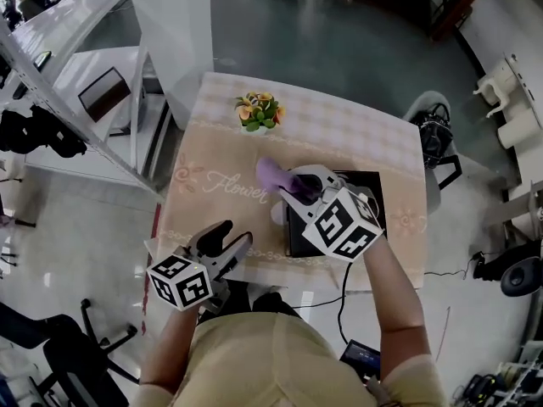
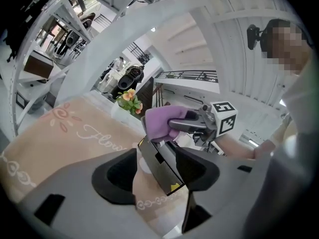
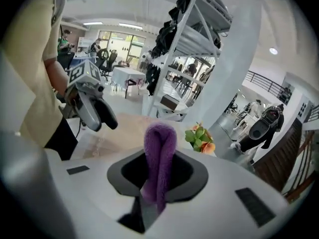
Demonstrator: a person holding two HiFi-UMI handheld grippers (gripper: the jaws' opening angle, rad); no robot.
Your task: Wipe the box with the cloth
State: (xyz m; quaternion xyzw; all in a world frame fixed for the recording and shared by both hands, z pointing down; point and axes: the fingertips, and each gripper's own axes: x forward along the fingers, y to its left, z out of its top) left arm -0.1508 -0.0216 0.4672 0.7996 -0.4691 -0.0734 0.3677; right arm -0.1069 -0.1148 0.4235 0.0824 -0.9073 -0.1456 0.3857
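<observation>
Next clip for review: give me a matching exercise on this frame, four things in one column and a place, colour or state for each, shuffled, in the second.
Column one
1. cloth
2. box
3. flower pot
4. left gripper

Column two
A. stands near the far edge of the table
B. jaws apart, gripping nothing
C. purple, clamped in the right gripper
D. black, on the table at the near side

Pairs: 1-C, 2-D, 3-A, 4-B
</observation>
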